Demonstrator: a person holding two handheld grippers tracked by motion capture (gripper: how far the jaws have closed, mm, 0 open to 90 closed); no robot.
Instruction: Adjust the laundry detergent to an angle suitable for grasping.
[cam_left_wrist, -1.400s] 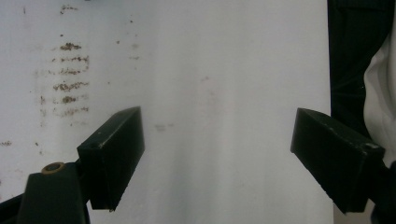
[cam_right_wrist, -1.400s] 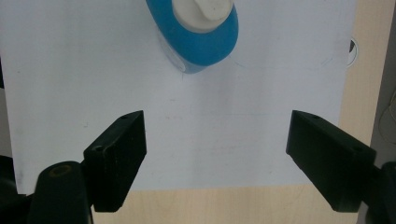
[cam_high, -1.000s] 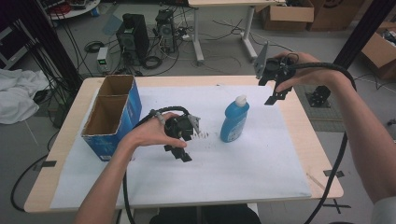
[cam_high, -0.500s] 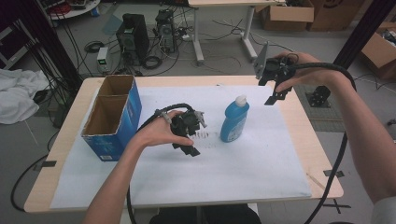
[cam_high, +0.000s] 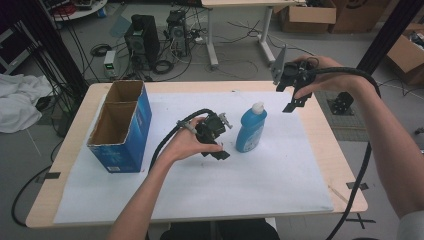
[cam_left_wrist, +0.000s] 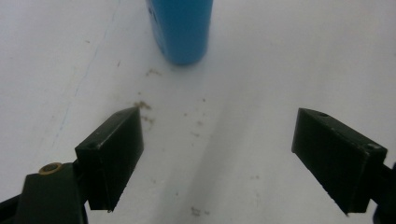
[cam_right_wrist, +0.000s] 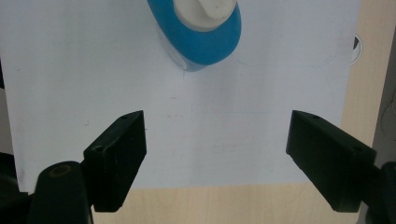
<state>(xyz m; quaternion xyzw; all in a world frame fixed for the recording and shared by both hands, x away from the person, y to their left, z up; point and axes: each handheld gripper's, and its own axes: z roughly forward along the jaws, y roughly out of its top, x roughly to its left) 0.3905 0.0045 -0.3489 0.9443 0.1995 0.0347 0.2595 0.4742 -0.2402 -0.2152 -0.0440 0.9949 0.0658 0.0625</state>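
Standing upright near the middle of the white sheet (cam_high: 280, 185), the blue bottle (cam_high: 251, 127) with its white cap has the left gripper (cam_high: 216, 145) just to its left, low over the paper with jaws spread wide and nothing between them. The right gripper (cam_high: 292, 90) hangs high over the far right of the table (cam_high: 345, 165), jaws likewise spread and empty, looking down on the cap. Judging by this, the left gripper is lining up a grasp: keep it low and level, centre the bottle's body between the jaws, and close gently so the bottle does not tip toward the open cardboard box (cam_high: 120, 125) at the left.
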